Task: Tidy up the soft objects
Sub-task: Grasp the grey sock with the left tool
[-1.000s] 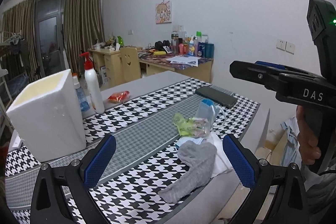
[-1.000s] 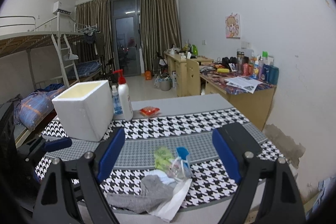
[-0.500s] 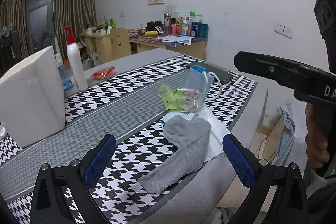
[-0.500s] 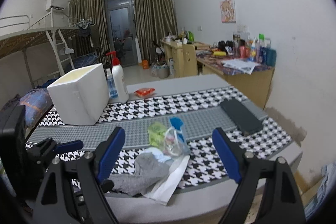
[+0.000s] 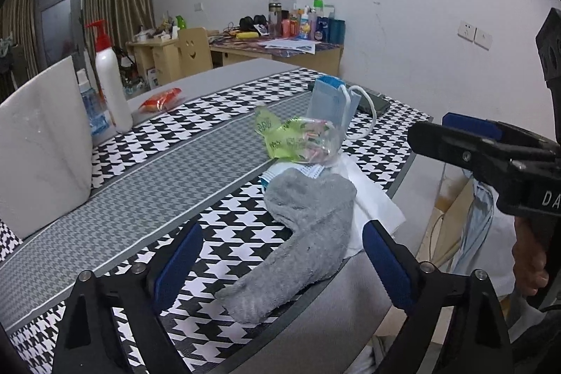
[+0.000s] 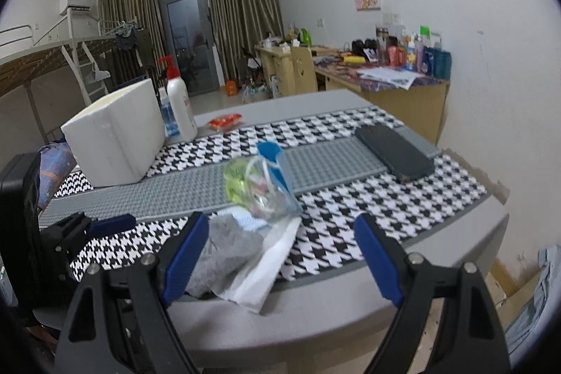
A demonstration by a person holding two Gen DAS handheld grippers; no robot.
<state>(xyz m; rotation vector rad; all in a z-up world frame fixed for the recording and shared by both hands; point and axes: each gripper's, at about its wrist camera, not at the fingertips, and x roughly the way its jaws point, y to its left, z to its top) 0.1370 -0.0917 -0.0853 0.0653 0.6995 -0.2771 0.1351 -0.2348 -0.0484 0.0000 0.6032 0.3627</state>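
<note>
The gray sock (image 5: 308,240) lies on the desk (image 5: 343,321) edge, between my left tool's (image 5: 280,263) pads, untouched; that tool's jaws are closing but wide apart. White tissue (image 5: 375,205) sits under the sock, toward my right tool (image 6: 278,256), which stands spread and empty above the tissue. Beyond both tools lie a clear snack bag (image 5: 301,141) and blue mask pack (image 5: 331,104). Far left stands a white foam box (image 5: 42,142).

Both tools lowered toward sock (image 5: 308,233).
</note>
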